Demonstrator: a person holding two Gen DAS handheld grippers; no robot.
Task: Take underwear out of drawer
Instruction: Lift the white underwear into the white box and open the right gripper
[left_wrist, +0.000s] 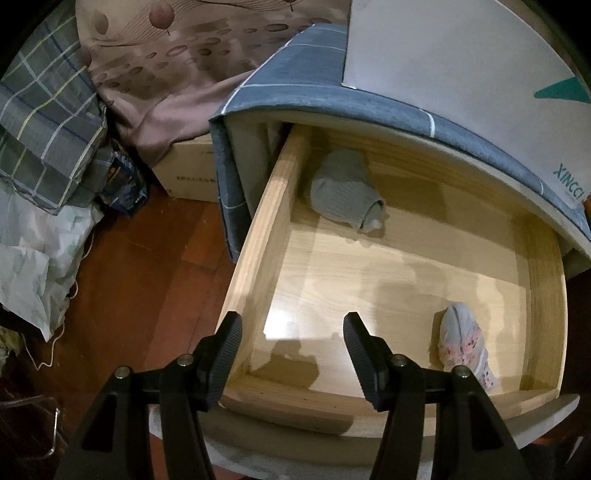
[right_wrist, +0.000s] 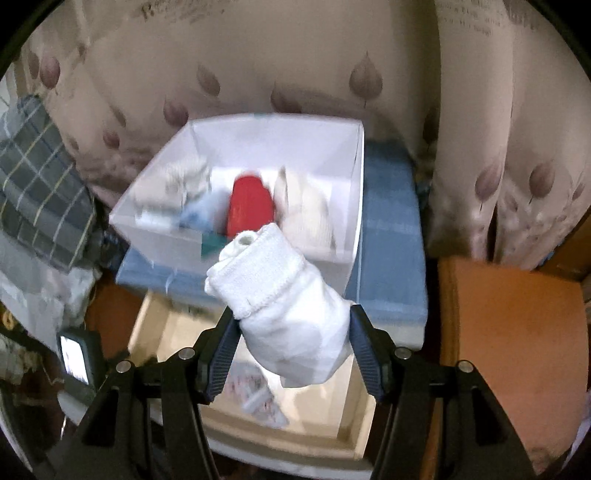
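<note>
The wooden drawer (left_wrist: 258, 236) stands pulled open. A grey rolled garment (left_wrist: 343, 192) lies at its back left and a white roll with pink spots (left_wrist: 467, 343) at its front right. My left gripper (left_wrist: 293, 354) is open and empty above the drawer's front left corner. My right gripper (right_wrist: 291, 350) is shut on a white rolled garment (right_wrist: 280, 295), held above the drawer (right_wrist: 354, 413) and in front of a white box (right_wrist: 347, 155). The box holds a red roll (right_wrist: 249, 203) and white rolls. The spotted roll (right_wrist: 258, 398) shows below it.
The cabinet top is covered with a blue checked cloth (left_wrist: 295, 74), and the white box (left_wrist: 443, 55) stands on it. A cardboard box (left_wrist: 188, 166) and bedding (left_wrist: 48, 122) lie on the wood floor at left. A curtain (right_wrist: 295, 55) hangs behind. An orange surface (right_wrist: 517, 350) lies at right.
</note>
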